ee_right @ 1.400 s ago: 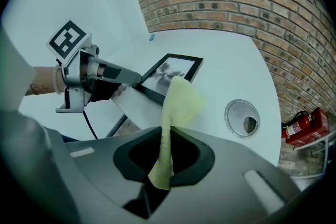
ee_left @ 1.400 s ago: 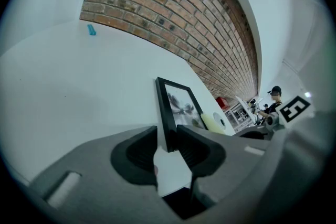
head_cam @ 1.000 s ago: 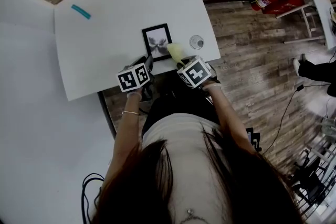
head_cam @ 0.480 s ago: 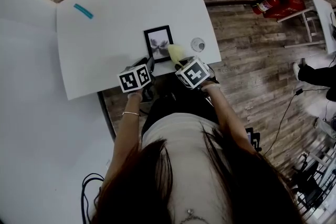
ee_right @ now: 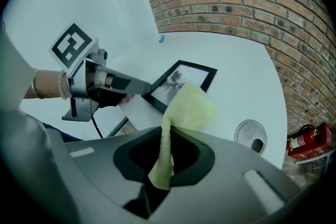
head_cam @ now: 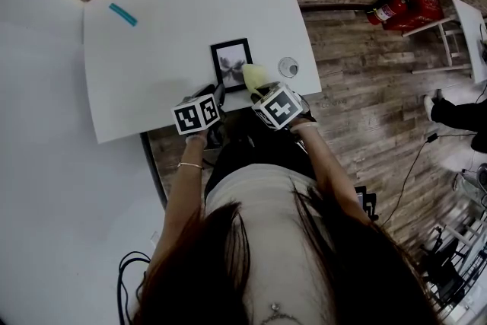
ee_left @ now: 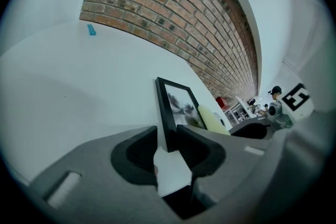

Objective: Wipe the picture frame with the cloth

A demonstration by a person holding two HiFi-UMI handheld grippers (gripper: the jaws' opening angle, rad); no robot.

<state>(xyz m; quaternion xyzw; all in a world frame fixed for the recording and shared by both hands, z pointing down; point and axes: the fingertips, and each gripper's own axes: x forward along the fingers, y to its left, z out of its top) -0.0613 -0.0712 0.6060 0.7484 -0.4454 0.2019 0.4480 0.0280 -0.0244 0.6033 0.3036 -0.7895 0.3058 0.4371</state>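
A small black picture frame [head_cam: 230,63] with a grey print lies flat on the white table [head_cam: 167,19], near its front edge. My left gripper [head_cam: 218,93] is shut on the frame's near left corner; in the left gripper view the frame [ee_left: 178,105] runs straight out from between the jaws [ee_left: 167,140]. My right gripper [head_cam: 260,93] is shut on a pale yellow cloth [head_cam: 254,75]. In the right gripper view the cloth [ee_right: 189,107] rises from the jaws [ee_right: 167,152] and drapes over the near right corner of the frame [ee_right: 181,78].
A round metal cable port [head_cam: 287,67] sits in the table just right of the frame. A teal marker [head_cam: 122,14] lies far back left. Red fire extinguishers [head_cam: 396,5] stand on the wooden floor to the right. A brick wall runs behind the table.
The right gripper with the cloth has edged slightly left, closer over the frame's corner. The left gripper holds its place on the frame.
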